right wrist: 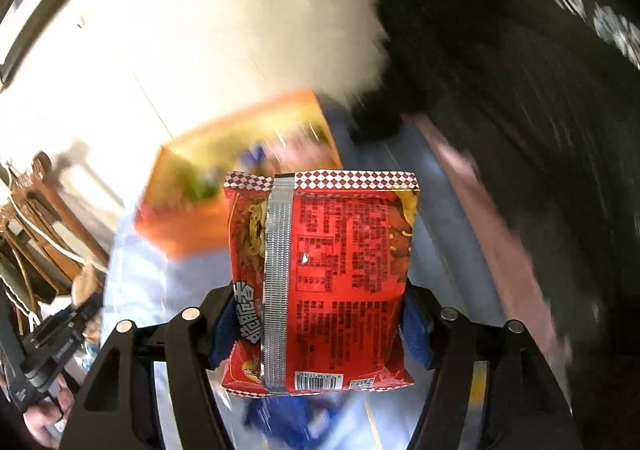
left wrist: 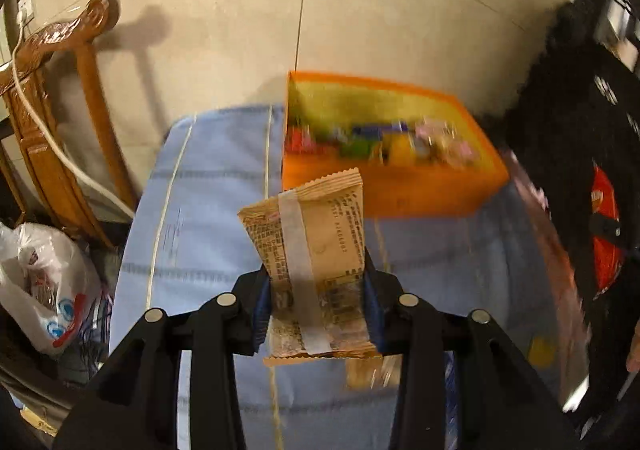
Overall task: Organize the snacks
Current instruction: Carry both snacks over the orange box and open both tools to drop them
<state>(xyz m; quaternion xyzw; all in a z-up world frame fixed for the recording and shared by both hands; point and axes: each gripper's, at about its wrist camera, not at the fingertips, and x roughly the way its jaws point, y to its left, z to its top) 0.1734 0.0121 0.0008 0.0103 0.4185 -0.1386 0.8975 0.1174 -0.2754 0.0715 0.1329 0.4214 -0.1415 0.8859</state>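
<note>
While left gripper [left wrist: 318, 302] clamps tan snack packet [left wrist: 316, 250], right gripper [right wrist: 320, 324] clamps red noodle packet [right wrist: 324, 278].

A home room: carved wooden chair [left wrist: 60, 97], tiled wall [left wrist: 304, 9], cloth-covered table [left wrist: 224, 185], plastic shopping bag [left wrist: 44, 282].

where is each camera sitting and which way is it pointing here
Left wrist: rides on the left claw, looking forward and down along its fingers over the blue cloth toward the orange box; its own black fingers show, clamped on a tan snack packet.
Right wrist: rides on the right claw, looking forward, heavily motion-blurred; its fingers grip a red noodle packet, and the other claw's body shows at lower left.
Shared: both see the orange box and the blue cloth.
</note>
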